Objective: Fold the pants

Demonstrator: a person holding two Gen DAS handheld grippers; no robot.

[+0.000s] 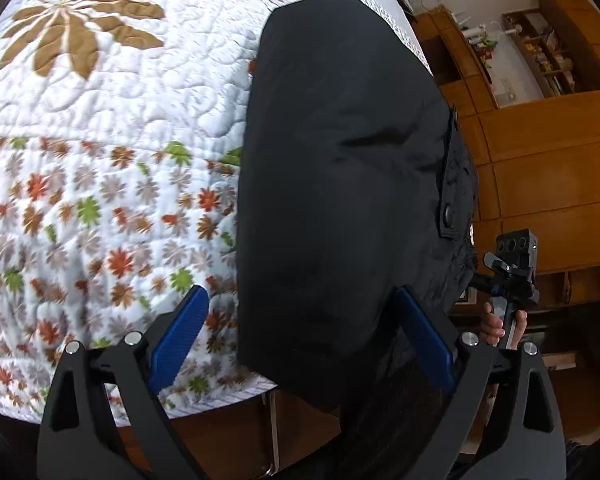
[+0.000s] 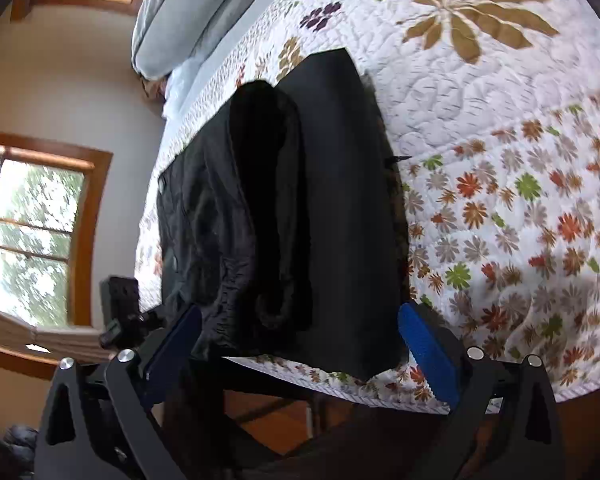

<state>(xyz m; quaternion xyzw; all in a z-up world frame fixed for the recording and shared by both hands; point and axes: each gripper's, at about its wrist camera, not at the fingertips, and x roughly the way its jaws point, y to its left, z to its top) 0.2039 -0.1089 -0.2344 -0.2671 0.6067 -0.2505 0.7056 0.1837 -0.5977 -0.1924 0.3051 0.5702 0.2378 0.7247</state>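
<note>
Black pants (image 1: 340,184) lie folded lengthwise on a floral quilted bed (image 1: 100,160), near its front edge. In the right wrist view the pants (image 2: 340,220) show a smooth leg part on the right and a crumpled waist part on the left. My left gripper (image 1: 300,320) is open, its blue pads (image 1: 180,332) straddling the near end of the pants, holding nothing. My right gripper (image 2: 300,332) is open and empty above the pants' near edge. The right gripper's body and the hand on it also show in the left wrist view (image 1: 512,276).
The bed's front edge (image 2: 340,392) runs just below the pants, with wooden floor under it. A grey pillow (image 2: 180,12) lies at the bed's head. Windows (image 2: 32,220) are on the left wall. Wooden cabinets and shelves (image 1: 540,140) stand to the right.
</note>
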